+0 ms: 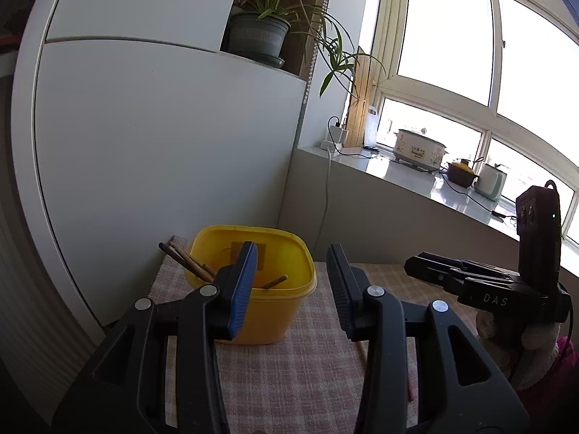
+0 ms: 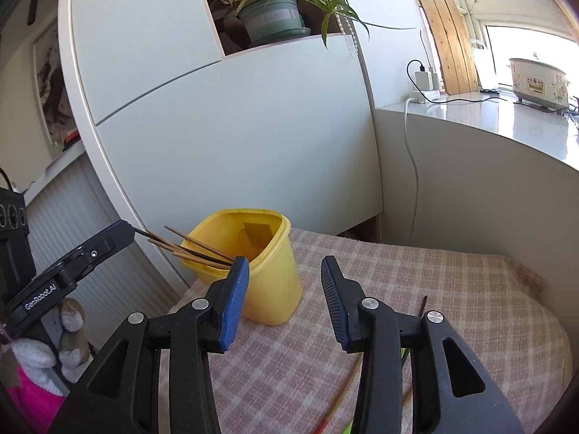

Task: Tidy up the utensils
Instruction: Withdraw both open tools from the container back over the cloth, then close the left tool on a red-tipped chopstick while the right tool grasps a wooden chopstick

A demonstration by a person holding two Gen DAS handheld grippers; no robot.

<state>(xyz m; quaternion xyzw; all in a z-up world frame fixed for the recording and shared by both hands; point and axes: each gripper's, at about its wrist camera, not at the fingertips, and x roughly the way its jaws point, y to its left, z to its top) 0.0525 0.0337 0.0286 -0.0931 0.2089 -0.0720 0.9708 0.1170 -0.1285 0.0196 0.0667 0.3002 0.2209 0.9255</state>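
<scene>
Checked cloth (image 2: pixel 452 289) covers the table; the yellow tub (image 2: pixel 267 282) stands upright at its far left, chopsticks (image 2: pixel 195 249) leaning inside. Loose chopsticks (image 2: pixel 340 398) lie lengthwise beneath the right gripper (image 2: pixel 286 300), nearer than the left gripper (image 1: pixel 293 289). Both gape empty.

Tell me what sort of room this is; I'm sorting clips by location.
Probably a home kitchen or dining corner: a checked tablecloth under a yellow container of chopsticks, and a slow cooker on the windowsill.
</scene>
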